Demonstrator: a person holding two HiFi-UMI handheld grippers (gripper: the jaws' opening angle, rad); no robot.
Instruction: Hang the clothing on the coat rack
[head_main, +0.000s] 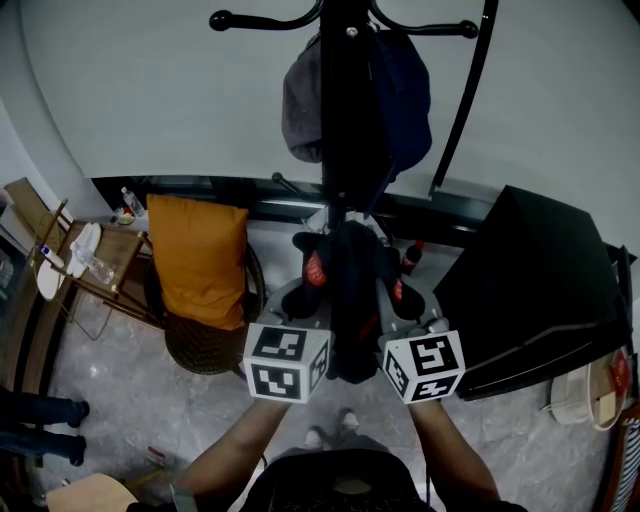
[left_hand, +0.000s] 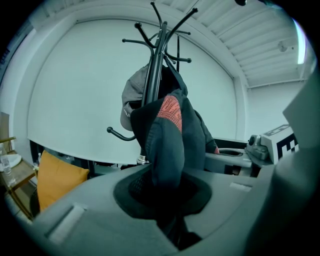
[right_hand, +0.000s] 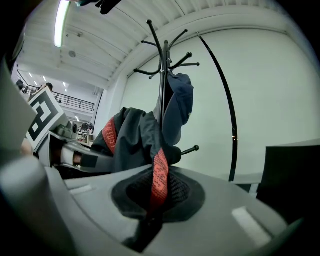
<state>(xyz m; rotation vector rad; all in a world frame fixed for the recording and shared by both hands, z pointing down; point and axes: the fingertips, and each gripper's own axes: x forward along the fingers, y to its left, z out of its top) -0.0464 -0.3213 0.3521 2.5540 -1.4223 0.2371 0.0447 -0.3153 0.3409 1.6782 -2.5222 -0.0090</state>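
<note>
seemingly soft and light, the jacket (head_main: 352, 300) droops, pinched near its red trim by the left gripper (left_hand: 169, 202) and right gripper (right_hand: 152, 200).

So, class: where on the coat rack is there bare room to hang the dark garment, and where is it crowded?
Free: the upper hooks above the navy cap, and the low hook under the grey cap. Crowded: the middle of the pole, where both caps hang.
</note>
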